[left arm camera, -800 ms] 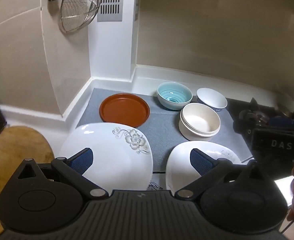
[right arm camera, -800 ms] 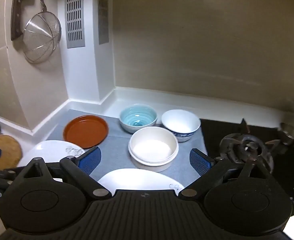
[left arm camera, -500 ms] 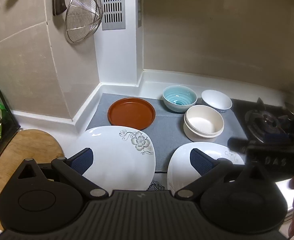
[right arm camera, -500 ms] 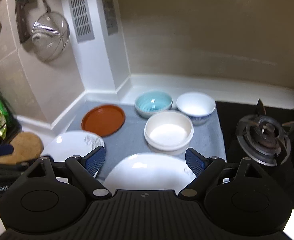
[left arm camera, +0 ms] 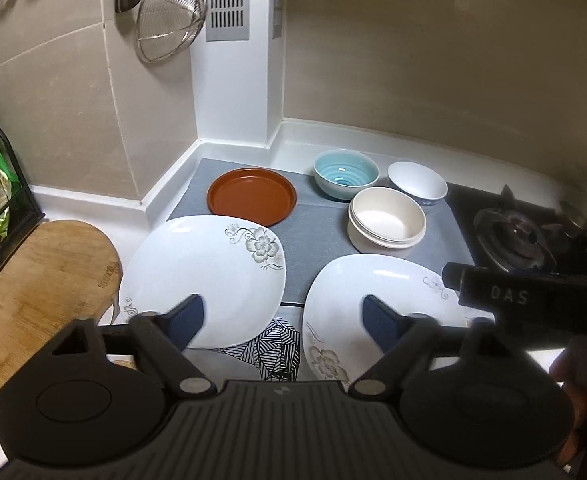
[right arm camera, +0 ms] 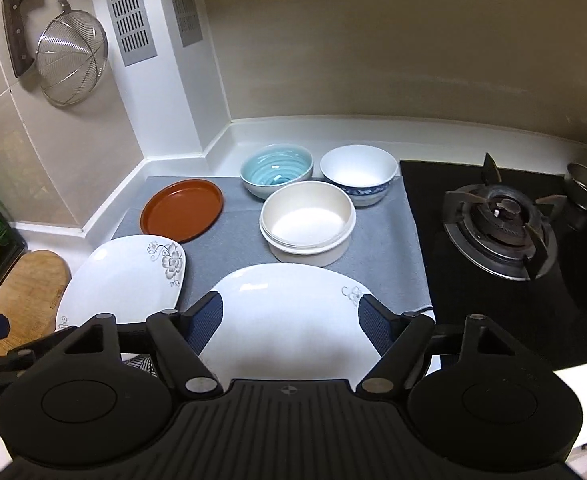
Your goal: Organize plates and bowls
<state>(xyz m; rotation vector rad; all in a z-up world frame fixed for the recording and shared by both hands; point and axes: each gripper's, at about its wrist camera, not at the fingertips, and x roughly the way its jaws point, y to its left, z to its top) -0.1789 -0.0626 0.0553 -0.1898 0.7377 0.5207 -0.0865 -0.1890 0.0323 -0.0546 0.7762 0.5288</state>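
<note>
On the grey mat [right arm camera: 381, 240]: two white plates [right arm camera: 289, 316], one brown plate [right arm camera: 181, 210], perhaps four bowls [right arm camera: 307, 226]; both claws [left arm camera: 281, 320] wide.

I'm counting three plates: two white flowered plates, one on the left [left arm camera: 197, 276] and one on the right [left arm camera: 377, 300], plus one brown plate [left arm camera: 251, 196]. I'm seeing three bowls sitting behind them: one light blue bowl [left arm camera: 345, 174], one white bowl with a blue pattern [right arm camera: 359, 172], and one cream bowl [left arm camera: 387, 216]. I'm also counting one grey mat [left arm camera: 321, 236], one wooden board [left arm camera: 41, 280], one hanging strainer [left arm camera: 171, 12] and one stove burner [right arm camera: 499, 228].
</note>
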